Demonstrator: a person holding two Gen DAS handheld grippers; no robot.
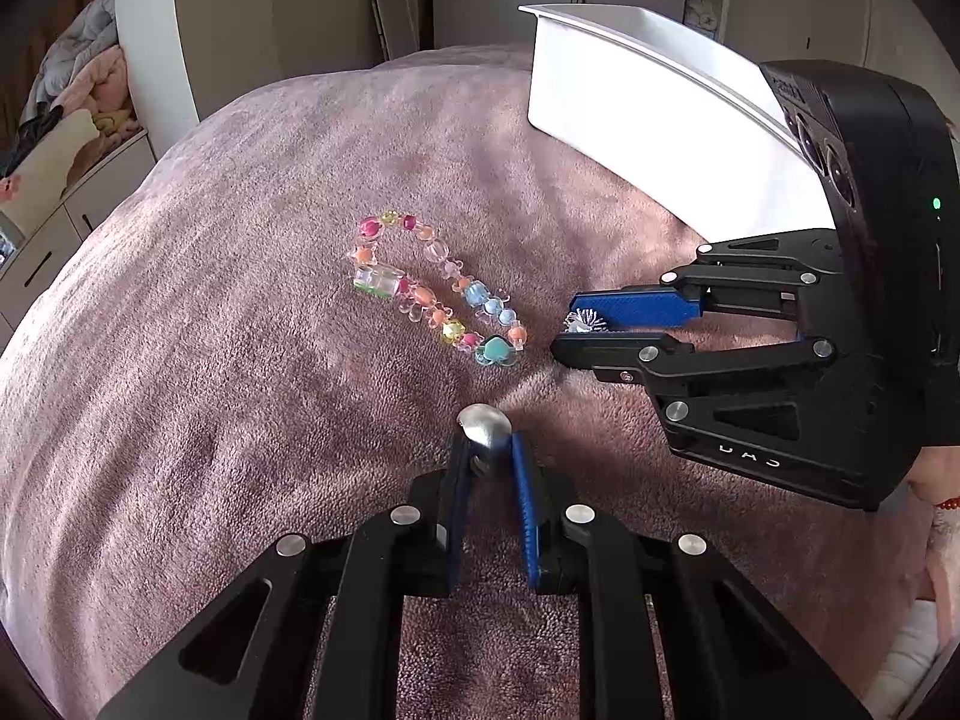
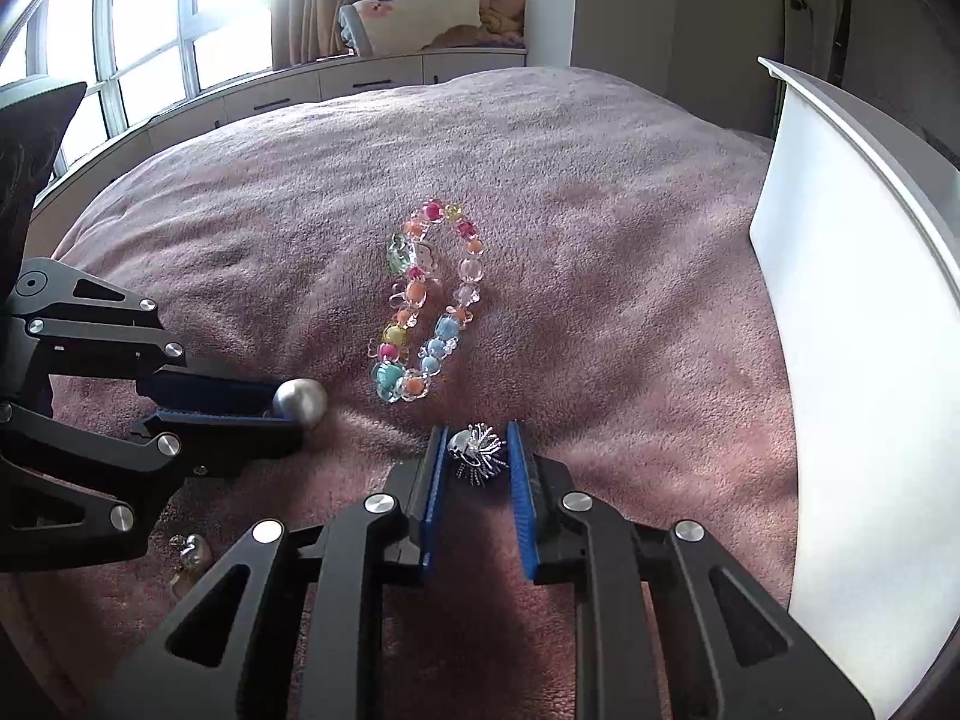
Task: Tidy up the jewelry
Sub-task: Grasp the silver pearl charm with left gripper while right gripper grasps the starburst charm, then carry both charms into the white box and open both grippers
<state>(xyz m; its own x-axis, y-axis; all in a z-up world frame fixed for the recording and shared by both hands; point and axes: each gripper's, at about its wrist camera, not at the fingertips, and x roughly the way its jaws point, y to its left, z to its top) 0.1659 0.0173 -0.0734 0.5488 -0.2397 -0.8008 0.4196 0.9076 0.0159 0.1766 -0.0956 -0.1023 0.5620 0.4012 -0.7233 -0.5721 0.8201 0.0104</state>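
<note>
A colourful beaded bracelet lies on the pink blanket; it also shows in the right wrist view. My left gripper is shut on a silver ball piece, low over the blanket just short of the bracelet; the ball also shows from the side. My right gripper is shut on a spiky silver ornament, to the right of the bracelet; its tips show in the left wrist view with the ornament. A white bin stands behind the right gripper.
The white bin's wall fills the right side. A small silver jewelry piece lies on the pink blanket under the left gripper. Cabinets with piled bedding and a window stand beyond the bed.
</note>
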